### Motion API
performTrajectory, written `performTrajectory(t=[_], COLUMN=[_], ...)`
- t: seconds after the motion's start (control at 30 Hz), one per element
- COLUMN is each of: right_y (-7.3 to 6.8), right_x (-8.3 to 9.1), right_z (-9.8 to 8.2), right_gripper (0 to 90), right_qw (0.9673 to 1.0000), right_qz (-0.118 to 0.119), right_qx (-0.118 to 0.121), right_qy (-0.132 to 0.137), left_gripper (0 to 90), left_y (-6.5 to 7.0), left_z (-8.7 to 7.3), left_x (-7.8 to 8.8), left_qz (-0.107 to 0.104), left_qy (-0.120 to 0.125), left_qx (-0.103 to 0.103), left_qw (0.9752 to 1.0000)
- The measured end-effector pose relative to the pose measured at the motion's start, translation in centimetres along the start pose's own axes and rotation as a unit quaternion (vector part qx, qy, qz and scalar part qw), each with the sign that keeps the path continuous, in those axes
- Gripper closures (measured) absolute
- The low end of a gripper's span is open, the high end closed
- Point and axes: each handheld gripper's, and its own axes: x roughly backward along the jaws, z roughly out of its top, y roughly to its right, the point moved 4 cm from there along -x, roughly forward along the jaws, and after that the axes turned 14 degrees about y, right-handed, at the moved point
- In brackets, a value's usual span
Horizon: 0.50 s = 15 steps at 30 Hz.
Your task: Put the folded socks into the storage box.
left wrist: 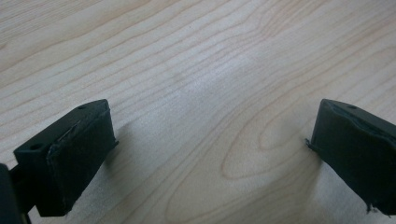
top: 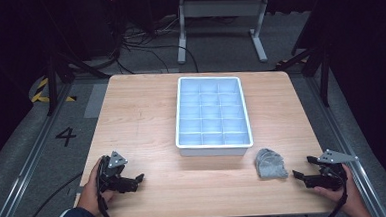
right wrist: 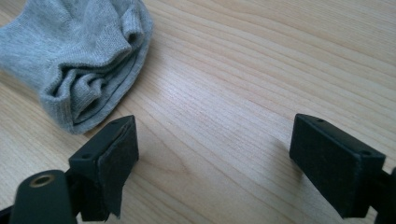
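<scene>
Grey sock lies on the worktop at 5 o'clock from the tray, near the right claw, jaws apart; left claw likewise spread, empty.

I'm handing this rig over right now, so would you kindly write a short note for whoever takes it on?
Left gripper: open, holding nothing, low over bare wood at the near left of the table.
Right gripper: open, holding nothing, at the near right, jaws pointing toward the grey sock.
Grey sock: bunched on the table just in front of the white divided tray, near its right corner, untouched.
Tray: mid-table, compartments look empty.
Done: nothing gripped yet.
Left: probably grip the sock with the right gripper and place it in the tray.
</scene>
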Motion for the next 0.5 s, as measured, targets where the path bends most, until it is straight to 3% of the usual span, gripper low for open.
performTrajectory(t=[0.03, 0.27, 0.5], right_y=[0.0, 0.0, -0.04], right_x=[-0.02, -0.02, 0.05], right_z=[0.01, 0.01, 0.03], right_gripper=[15.9, 15.9, 18.3], right_qw=[1.0, 1.0, 1.0], right_qz=[0.0, 0.001, 0.005], right_qx=[-0.001, 0.0, 0.003], right_qy=[0.0, 0.0, 0.0], left_gripper=[0.0, 0.5, 0.4], left_y=[0.16, 0.18, 0.23], left_z=[0.07, 0.01, -0.01], left_x=[-0.12, 0.05, 0.04], left_qz=[0.003, 0.0, -0.001], left_qy=[-0.002, 0.003, 0.001], left_qx=[0.008, -0.01, -0.005], left_qw=[1.0, 1.0, 1.0])
